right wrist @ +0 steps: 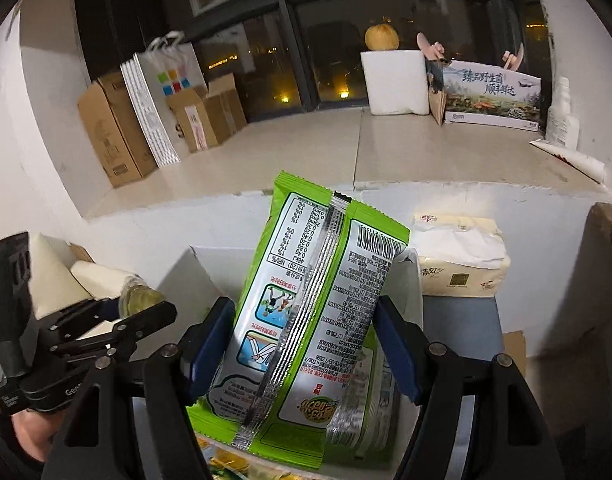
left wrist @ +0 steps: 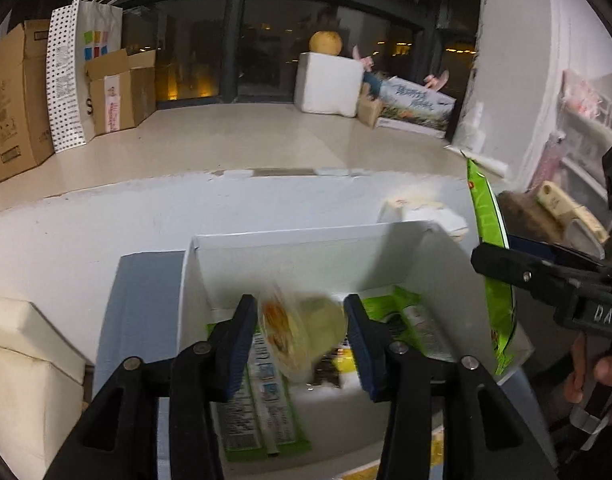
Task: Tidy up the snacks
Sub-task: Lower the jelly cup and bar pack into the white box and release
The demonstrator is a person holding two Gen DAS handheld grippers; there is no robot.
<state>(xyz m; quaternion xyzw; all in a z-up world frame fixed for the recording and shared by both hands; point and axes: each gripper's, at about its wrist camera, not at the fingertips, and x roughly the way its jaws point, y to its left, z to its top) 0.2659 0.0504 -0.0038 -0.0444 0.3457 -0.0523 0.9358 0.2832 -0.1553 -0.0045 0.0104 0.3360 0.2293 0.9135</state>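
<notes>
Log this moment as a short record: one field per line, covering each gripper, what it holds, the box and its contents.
left gripper: above the white box, jaws apart, a blurred yellowish snack cup between them; contact unclear
right gripper: shut on the green snack bag, back panel toward the camera, held over the box
box contents: green snack packets lying flat on the bottom
beside the box: tissue pack on the far right

- Two grippers: left gripper (left wrist: 301,332), right gripper (right wrist: 303,344)
- One white box (left wrist: 306,240)
- One tissue pack (right wrist: 462,256)
- Three cardboard boxes on the ledge (left wrist: 13,96)
- One paper bag (left wrist: 85,64)
</notes>
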